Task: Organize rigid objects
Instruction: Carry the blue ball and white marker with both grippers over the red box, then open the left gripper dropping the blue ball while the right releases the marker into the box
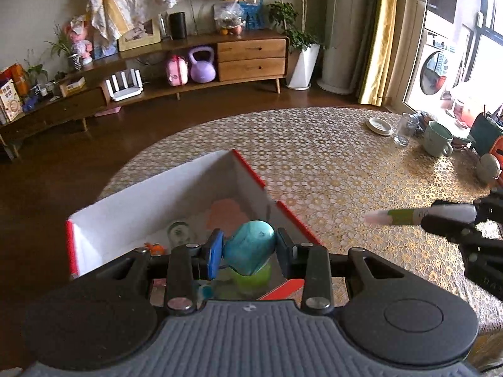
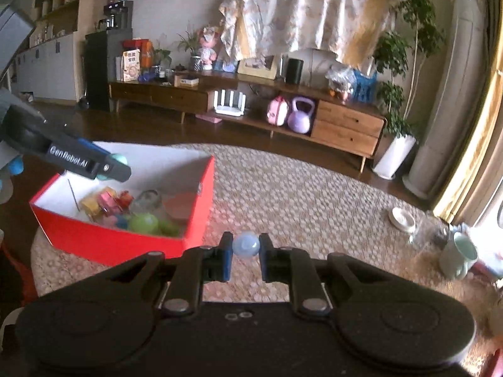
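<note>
My left gripper (image 1: pixel 248 242) is shut on a turquoise cup-like piece (image 1: pixel 251 251) and hangs over the red box with white inner walls (image 1: pixel 141 201). The right wrist view shows that gripper (image 2: pixel 117 166) above the box's (image 2: pixel 125 246) left half. Inside lie green balls (image 2: pixel 143 223), a glass jar (image 2: pixel 147 201) and pink and yellow toys. My right gripper (image 2: pixel 246 248) is shut on a slim stick-shaped thing, its pale blue end (image 2: pixel 246 244) facing the camera. From the left wrist view this stick (image 1: pixel 404 216) is green and white, held over the tablecloth right of the box.
The round table carries a patterned lace cloth (image 1: pixel 314 163). At its far right stand a pale green mug (image 1: pixel 437 139), a drinking glass (image 1: pixel 405 128) and a small white dish (image 1: pixel 379 125). Beyond the table edge are dark floor and a low wooden sideboard (image 1: pixel 251 59).
</note>
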